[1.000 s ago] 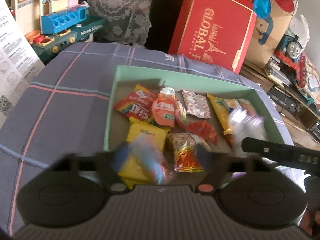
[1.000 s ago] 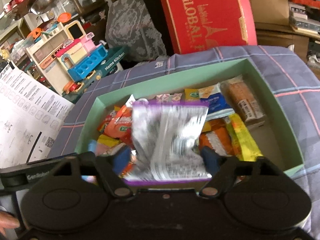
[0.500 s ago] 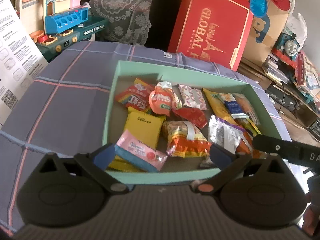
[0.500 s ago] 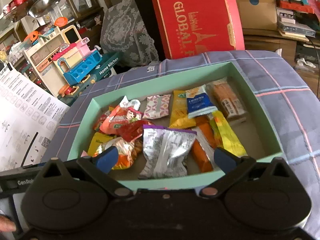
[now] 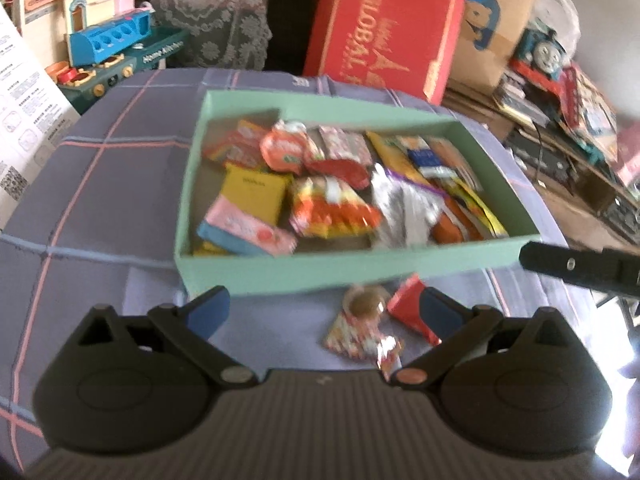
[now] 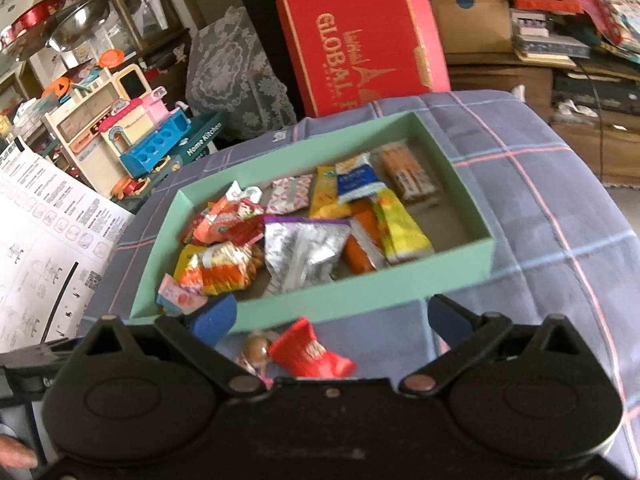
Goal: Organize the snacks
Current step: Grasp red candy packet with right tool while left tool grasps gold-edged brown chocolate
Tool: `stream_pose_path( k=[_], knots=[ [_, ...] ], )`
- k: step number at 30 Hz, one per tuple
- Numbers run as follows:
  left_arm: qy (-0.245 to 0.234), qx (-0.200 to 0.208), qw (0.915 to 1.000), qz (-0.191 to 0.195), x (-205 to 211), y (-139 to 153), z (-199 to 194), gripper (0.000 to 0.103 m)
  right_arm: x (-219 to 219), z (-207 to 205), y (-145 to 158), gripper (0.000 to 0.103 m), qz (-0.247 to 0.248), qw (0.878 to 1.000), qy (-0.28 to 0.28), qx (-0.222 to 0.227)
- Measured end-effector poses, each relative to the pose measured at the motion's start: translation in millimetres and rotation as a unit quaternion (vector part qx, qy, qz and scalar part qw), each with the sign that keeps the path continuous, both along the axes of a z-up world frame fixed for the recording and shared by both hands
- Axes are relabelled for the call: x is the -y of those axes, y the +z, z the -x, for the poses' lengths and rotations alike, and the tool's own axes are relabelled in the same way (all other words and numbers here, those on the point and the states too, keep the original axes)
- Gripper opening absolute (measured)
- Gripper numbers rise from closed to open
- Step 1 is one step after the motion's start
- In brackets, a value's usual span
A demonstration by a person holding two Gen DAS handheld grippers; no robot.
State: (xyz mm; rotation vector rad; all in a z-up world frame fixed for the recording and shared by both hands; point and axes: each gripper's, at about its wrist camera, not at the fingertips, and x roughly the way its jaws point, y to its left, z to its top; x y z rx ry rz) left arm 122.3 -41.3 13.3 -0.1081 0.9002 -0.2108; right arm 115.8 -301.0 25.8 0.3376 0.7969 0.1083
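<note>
Both my left gripper (image 5: 320, 312) and my right gripper (image 6: 332, 316) gape wide and empty above the checked cloth (image 5: 100, 184), the snack packets lying in the green box (image 6: 360, 300), with a red packet (image 6: 310, 354) and a round sweet (image 6: 256, 347) just outside its near wall.

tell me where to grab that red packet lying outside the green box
Take the red packet across its narrow middle, coming down from above with the right gripper, whose open jaws already stand either side of it. It lies flat on the cloth, flared at both ends, so the waist fits best. Keep clear of the round candy on its left.
</note>
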Motion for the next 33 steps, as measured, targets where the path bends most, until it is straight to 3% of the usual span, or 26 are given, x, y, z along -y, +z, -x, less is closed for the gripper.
stream_pose_path(
  k=[11,19,26,33],
  knots=[
    [-0.076,-0.055,0.9950,-0.034,24,-27,56,0.103,30,55,-24,0.103,-0.020,0.999,-0.037,-0.022],
    [-0.078,-0.097,0.9916,-0.033,27,-45,75,0.103,38,86,-49,0.103,-0.034,0.997,-0.050,-0.043],
    [-0.088,-0.112,0.9892,-0.036,33,-50,82,0.103,45,99,-64,0.103,-0.052,0.995,-0.066,-0.055],
    [-0.088,-0.092,0.9881,-0.086,34,-58,83,0.094,40,99,-65,0.103,-0.054,0.995,-0.059,-0.060]
  ],
)
